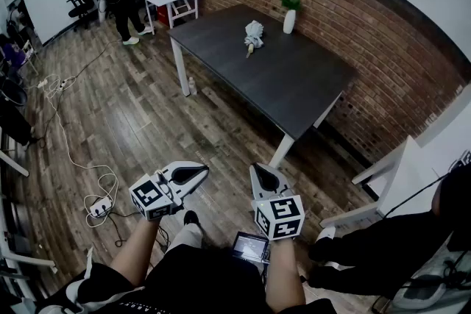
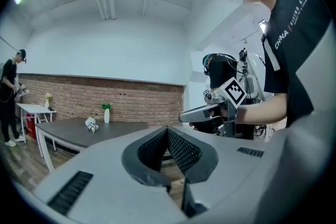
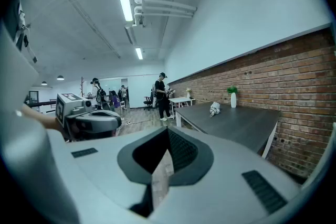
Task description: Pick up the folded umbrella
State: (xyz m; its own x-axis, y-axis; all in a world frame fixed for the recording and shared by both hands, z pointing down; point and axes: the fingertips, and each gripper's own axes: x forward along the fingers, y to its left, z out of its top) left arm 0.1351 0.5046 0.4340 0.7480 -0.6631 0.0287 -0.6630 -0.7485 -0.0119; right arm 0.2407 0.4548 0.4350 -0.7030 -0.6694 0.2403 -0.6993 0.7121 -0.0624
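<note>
Wood floor (image 1: 140,114) lay open ahead of my left gripper (image 1: 197,173) and right gripper (image 1: 260,173), both with jaws pressed together on nothing, while well beyond them the folded umbrella (image 1: 253,34) rested toward the dark table's (image 1: 294,84) far end, near a white vase (image 1: 289,20).

I see the folded umbrella (image 1: 253,33), white and bunched up, lying flat on the dark table (image 1: 294,84), near a white vase (image 1: 289,21), far from me

Dark table (image 1: 294,77); on it 1 folded umbrella (image 1: 253,33), 1 white vase (image 1: 289,20) w/ plant
</note>
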